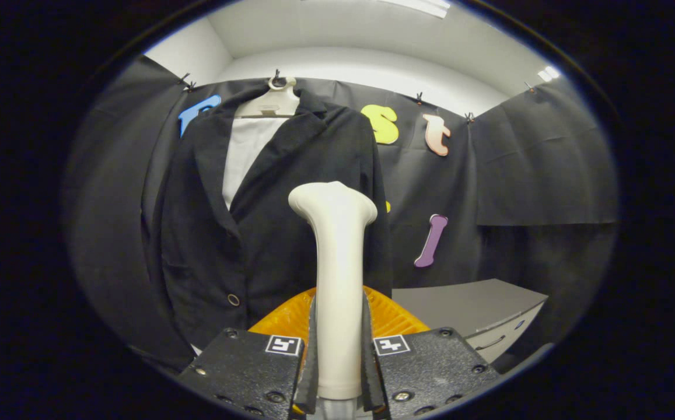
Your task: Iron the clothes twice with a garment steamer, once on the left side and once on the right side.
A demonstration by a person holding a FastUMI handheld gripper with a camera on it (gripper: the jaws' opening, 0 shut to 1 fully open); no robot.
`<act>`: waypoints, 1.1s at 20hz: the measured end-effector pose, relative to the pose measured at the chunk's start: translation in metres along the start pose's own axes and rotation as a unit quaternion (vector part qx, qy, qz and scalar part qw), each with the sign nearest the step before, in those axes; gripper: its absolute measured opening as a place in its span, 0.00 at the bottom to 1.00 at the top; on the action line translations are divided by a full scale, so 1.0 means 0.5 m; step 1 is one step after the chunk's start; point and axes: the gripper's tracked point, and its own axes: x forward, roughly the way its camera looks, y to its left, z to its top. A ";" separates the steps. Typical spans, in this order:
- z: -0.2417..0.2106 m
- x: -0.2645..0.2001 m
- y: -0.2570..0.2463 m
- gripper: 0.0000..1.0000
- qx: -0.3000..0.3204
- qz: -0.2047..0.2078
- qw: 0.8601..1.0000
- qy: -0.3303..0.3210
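While tongs (338, 350) clamp one steamer (337, 274), one jacket (255, 221) hangs beyond

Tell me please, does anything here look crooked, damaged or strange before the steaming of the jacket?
Nothing stands out. The dark jacket hangs straight on its hanger over a white shirt, with no visible damage. The gripper is shut on the steamer, which stands upright between the fingers, just in front of the jacket.
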 end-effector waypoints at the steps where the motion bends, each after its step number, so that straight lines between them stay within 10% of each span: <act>1: -0.016 -0.004 0.003 0.32 0.001 0.001 1.000 0.007; 22: -0.278 -0.077 0.062 0.32 -0.026 0.025 0.990 0.138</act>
